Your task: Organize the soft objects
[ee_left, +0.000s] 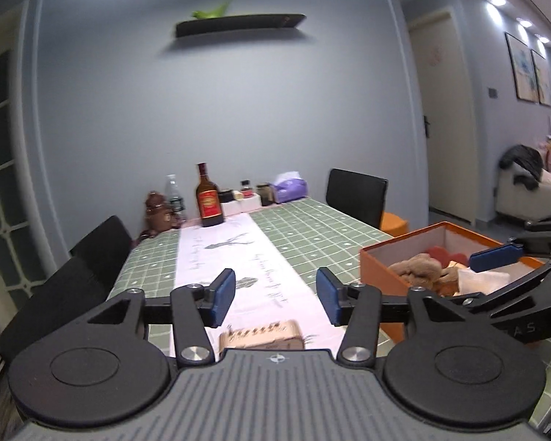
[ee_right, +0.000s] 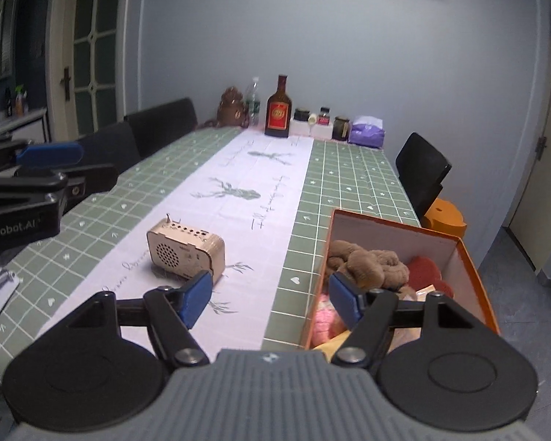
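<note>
Both grippers, left (ee_left: 275, 296) and right (ee_right: 270, 299), hang spread wide and empty over the table (ee_right: 349, 183), soft toys (ee_right: 367, 264) piled in the orange box (ee_right: 474, 279) beside the radio (ee_right: 185, 250).

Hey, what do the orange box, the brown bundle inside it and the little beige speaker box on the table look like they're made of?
Orange rectangular box: probably stiff cardboard, judging by thin straight walls, matte orange outside and pale lining. Brown bundle: likely chunky yarn or plush fabric, being twisted, fuzzy and slumped. Beige speaker box: seemingly thin laser-cut wood with a matte finish, given its pale grain colour, punched grille holes and notched top edge.
</note>
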